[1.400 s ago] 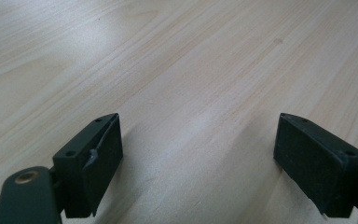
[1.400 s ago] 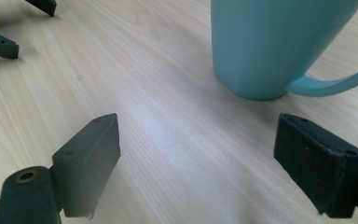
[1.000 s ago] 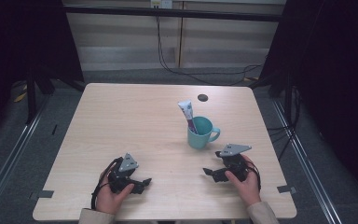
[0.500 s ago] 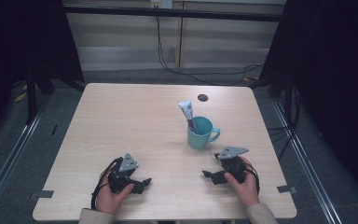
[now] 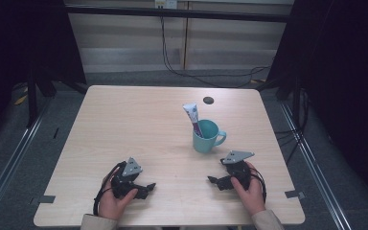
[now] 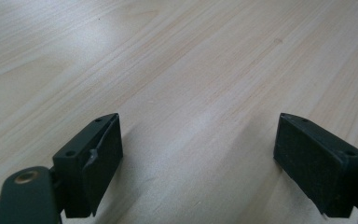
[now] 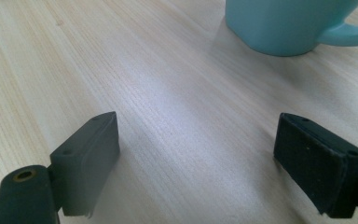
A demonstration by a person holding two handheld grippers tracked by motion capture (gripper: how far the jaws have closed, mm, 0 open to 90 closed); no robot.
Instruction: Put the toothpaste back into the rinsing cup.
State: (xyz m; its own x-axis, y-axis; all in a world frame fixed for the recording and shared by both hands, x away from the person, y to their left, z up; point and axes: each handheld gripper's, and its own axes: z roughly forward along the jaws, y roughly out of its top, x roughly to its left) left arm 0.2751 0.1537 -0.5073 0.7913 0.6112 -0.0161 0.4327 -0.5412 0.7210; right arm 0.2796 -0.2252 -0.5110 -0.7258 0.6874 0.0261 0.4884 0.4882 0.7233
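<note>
A teal mug [image 5: 206, 137] stands right of the table's middle, handle to the right, with a white tube [image 5: 192, 118] leaning upright inside it. In the right gripper view the mug's base [image 7: 284, 25] sits at the top right. My left gripper [image 5: 147, 188] rests low on the wood near the front left, held by a hand; its jaws are wide apart with bare wood between them [image 6: 198, 149]. My right gripper [image 5: 213, 181] lies near the front right, below the mug, open as well [image 7: 196, 158] and holding nothing.
The light wooden table [image 5: 124, 124] has a small dark round hole [image 5: 208, 100] near its far edge. Metal rails run along the floor on both sides, and cables hang behind the table.
The right gripper has slid a little toward the near edge and lower. The left gripper, mug and tube have stayed put.
</note>
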